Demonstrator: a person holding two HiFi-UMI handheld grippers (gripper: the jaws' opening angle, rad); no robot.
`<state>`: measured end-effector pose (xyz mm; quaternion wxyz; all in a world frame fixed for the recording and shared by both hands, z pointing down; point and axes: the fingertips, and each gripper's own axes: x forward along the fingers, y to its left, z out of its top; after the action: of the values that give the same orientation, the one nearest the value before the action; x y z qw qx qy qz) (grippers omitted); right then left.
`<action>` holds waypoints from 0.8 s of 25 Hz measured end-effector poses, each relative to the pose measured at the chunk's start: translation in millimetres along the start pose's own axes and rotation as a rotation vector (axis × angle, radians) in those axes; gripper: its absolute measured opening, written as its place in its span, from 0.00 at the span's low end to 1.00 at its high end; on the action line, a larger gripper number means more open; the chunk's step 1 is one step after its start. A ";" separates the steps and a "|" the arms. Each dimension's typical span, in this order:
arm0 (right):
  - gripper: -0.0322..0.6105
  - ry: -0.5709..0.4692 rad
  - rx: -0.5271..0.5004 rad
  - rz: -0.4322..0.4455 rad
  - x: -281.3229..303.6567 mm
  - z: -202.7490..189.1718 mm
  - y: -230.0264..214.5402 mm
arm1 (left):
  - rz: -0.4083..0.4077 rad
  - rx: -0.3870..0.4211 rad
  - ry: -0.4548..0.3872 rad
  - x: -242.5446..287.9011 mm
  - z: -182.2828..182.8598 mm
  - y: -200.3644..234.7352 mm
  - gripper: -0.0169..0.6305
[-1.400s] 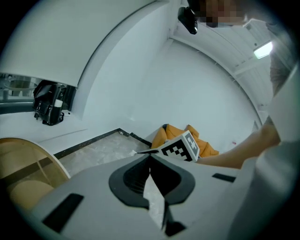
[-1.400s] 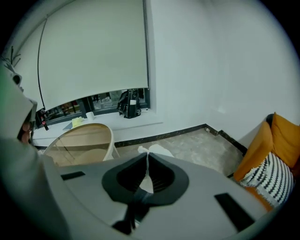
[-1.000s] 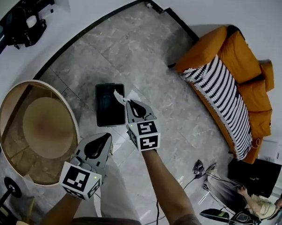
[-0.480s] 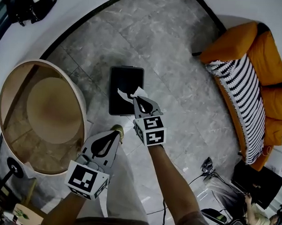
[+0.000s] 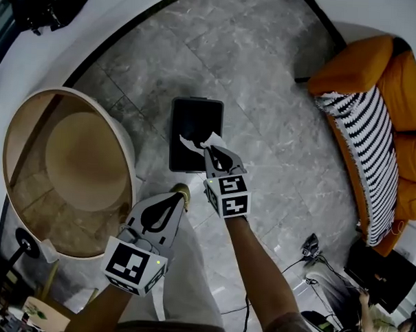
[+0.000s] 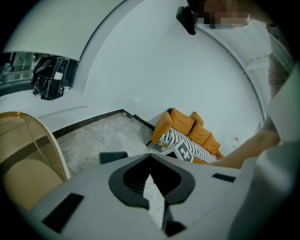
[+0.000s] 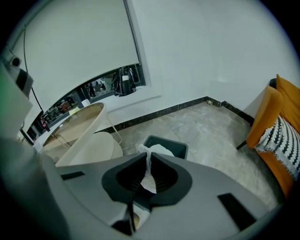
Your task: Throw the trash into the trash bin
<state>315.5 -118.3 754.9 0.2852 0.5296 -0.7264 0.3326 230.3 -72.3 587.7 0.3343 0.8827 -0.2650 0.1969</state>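
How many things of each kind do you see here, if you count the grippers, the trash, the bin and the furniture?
Grippers: 2
Tissue pieces: 2
Trash bin: 1
Sofa: 1
Round table: 1
Total: 7

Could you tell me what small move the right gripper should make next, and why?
Probably open the right gripper to drop the white tissue: its jaws are clamped on it, and the head view shows it over the black trash bin. The left gripper, shut on a paper scrap, can follow.
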 end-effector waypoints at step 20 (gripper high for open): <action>0.09 0.010 -0.002 -0.008 -10.4 6.6 10.5 | 0.028 -0.026 -0.032 -20.5 15.2 7.7 0.05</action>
<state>307.8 -115.2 741.0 0.2908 0.5307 -0.7231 0.3331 212.2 -80.9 570.0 0.3388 0.8775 -0.2852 0.1841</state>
